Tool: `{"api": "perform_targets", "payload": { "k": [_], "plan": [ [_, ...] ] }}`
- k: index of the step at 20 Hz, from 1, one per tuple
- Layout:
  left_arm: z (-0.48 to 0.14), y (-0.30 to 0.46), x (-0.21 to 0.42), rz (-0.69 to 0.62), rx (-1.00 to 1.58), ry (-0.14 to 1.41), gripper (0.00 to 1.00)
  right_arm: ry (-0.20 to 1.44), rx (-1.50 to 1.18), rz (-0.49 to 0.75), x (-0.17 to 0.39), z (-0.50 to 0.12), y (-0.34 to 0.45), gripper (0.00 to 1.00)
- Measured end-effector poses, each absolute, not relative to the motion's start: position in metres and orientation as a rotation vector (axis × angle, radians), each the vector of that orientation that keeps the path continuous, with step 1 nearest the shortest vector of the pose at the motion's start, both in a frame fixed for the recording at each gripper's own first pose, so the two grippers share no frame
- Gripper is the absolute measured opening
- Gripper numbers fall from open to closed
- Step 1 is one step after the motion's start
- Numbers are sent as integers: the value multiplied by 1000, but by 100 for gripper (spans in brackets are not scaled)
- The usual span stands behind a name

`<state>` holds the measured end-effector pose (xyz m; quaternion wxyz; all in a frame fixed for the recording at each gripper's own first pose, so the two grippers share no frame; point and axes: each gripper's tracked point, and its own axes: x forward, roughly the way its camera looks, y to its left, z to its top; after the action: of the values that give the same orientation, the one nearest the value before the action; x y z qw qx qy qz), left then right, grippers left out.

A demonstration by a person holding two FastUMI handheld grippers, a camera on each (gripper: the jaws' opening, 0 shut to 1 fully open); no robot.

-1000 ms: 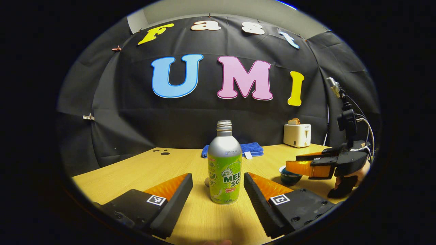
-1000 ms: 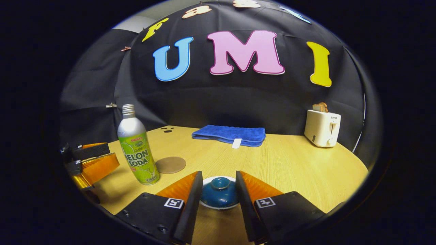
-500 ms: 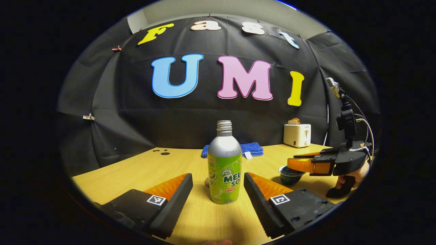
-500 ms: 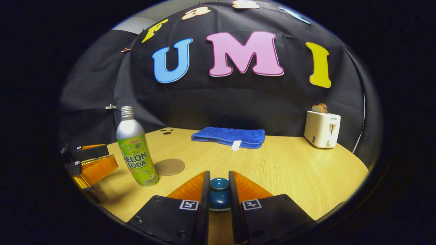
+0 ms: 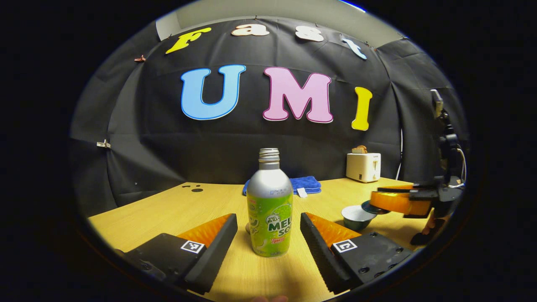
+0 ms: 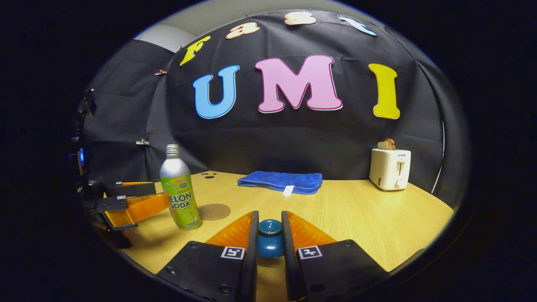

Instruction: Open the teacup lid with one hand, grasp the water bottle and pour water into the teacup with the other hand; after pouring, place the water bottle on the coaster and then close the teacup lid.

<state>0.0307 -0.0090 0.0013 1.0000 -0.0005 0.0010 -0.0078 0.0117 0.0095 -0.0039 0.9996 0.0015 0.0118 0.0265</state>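
A green and silver water bottle (image 5: pixel 269 209) with no cap stands upright on the wooden table, between the fingers of my open left gripper (image 5: pixel 268 237), which do not touch it. My right gripper (image 6: pixel 268 241) is shut on the knob of the blue teacup lid (image 6: pixel 269 239). In the left gripper view the lid (image 5: pixel 371 207) hangs tilted in the right gripper (image 5: pixel 394 202), just above and to the right of the uncovered teacup (image 5: pixel 355 216). A round brown coaster (image 6: pixel 214 211) lies flat just right of the bottle (image 6: pixel 181 193).
A folded blue towel (image 6: pixel 280 181) lies at the back of the table (image 6: pixel 361 218). A white toaster (image 6: pixel 389 168) with bread in it stands at the back right. A hand (image 5: pixel 432 224) holds the right gripper's grip.
My right gripper closed on the lid's knob, then lifted the lid up and off the teacup. My left gripper edged a little closer to the bottle.
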Motion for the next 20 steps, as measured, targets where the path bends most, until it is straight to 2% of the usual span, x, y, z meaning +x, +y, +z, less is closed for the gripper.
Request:
{"api": "perform_targets", "payload": {
  "k": [6, 9, 11, 12, 15, 20],
  "plan": [
    [1, -9, 63, 9, -2, 0, 95, 6, 2, 36, -13, -1, -23, 31],
    [0, -19, 74, -28, -1, -1, 95, 2, 1, 0, -16, 1, -49, 31],
    [-1, -22, 75, -48, 13, 3, 87, 4, 2, -15, -20, 3, -61, 31],
    [2, -22, 75, -39, 57, 11, 82, 1, 1, -26, -21, 3, -67, 31],
    [23, -28, 72, -18, 275, -21, 81, 3, 0, -51, -22, -1, -86, 31],
    [38, -61, 76, -74, 751, 7, 80, 4, 1, -68, -19, 2, -103, 31]
  ]
}}
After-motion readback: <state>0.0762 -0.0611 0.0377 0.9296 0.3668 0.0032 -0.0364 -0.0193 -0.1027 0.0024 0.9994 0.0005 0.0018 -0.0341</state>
